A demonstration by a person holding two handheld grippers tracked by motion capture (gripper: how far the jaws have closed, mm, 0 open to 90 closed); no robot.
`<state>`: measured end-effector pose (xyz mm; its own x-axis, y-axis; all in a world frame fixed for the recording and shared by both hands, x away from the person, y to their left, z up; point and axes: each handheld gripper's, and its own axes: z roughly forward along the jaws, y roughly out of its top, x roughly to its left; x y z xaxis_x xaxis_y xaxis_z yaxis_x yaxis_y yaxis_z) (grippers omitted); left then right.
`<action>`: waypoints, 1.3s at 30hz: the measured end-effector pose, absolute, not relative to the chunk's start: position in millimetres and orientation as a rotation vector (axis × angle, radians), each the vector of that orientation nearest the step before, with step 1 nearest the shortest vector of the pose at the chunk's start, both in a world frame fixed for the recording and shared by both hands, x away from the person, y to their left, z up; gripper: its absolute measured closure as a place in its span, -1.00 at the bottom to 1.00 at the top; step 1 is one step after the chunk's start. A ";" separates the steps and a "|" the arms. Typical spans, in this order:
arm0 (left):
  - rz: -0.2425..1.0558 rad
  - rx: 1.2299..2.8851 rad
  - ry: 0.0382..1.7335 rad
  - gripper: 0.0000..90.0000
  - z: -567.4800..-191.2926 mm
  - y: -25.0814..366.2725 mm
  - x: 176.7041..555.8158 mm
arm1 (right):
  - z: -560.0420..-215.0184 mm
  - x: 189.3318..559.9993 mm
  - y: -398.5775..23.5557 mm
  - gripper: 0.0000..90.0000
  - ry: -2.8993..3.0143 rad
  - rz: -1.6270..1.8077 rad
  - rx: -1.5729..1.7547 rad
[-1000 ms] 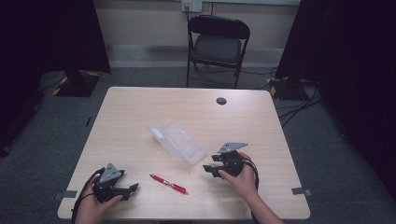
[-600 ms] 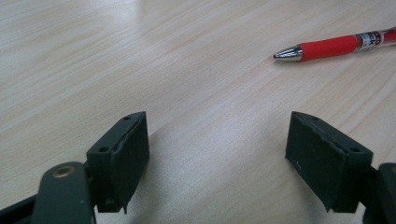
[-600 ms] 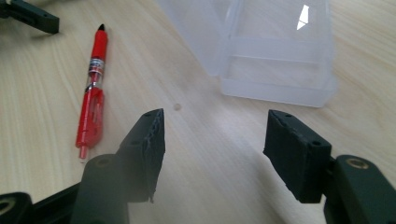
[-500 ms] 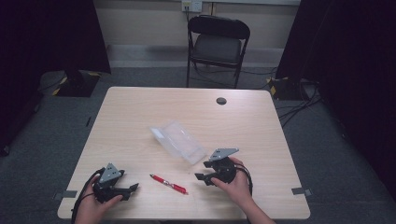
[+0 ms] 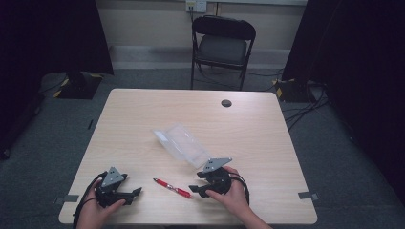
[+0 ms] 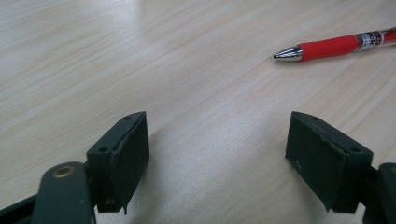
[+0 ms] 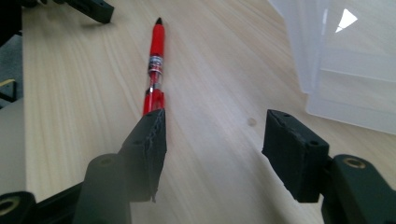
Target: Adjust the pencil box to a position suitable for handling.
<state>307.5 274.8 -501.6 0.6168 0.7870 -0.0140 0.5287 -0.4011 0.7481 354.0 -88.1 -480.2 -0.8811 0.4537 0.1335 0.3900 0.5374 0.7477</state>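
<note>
Both grippers gape wide and empty; right gripper has slid down-left to red pen, likely grabbing next, left gripper unmoved.

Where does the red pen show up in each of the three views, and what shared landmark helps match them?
High view: the red pen lies near the table's front edge, between the two grippers.
Left gripper view: upper right, silver tip pointing left, beyond the open jaws.
Right gripper view: upper left of centre, running away from the left jaw, which covers its near end.
Shared landmark: the clear plastic case, also at the right gripper view's upper right.
</note>
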 end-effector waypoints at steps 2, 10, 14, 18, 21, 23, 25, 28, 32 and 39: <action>0.446 2.099 1.030 -0.53 -501.7 274.8 307.5 | -479.2 352.7 -84.6 -0.11 2.680 1.285 0.734; 0.446 2.099 1.031 -0.53 -501.6 274.8 307.5 | -478.8 349.7 -70.9 -0.03 2.703 1.309 0.691; 0.444 2.099 1.029 -0.53 -501.7 274.8 307.7 | -480.6 347.5 -65.4 0.02 2.718 1.320 0.676; 0.444 2.098 1.030 -0.53 -501.7 274.8 307.6 | -483.7 344.7 -58.9 0.00 2.723 1.336 0.662; 0.444 2.099 1.030 -0.53 -501.6 274.8 307.6 | -486.0 343.3 -52.7 0.02 2.736 1.338 0.654; 0.444 2.098 1.030 -0.53 -501.7 274.7 307.6 | -487.0 342.2 -47.8 0.03 2.742 1.334 0.635; 0.445 2.099 1.031 -0.53 -501.6 274.7 307.5 | -488.0 341.1 -43.3 0.05 2.747 1.326 0.615; 0.445 2.099 1.031 -0.53 -501.6 274.7 307.5 | -490.2 340.5 -39.6 0.12 2.758 1.311 0.586; 0.446 2.099 1.031 -0.53 -501.6 274.7 307.5 | -492.3 340.6 -36.8 0.13 2.762 1.305 0.591; 0.452 2.112 1.023 -0.53 -501.2 275.4 306.4 | -491.6 341.1 -27.6 0.31 2.774 1.300 0.556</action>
<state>306.4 275.4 -501.2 0.6210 0.7838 -0.0033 0.5259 -0.4135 0.7433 341.1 -27.6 -491.6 -0.9358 0.3298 0.1246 0.3067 0.5876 0.7488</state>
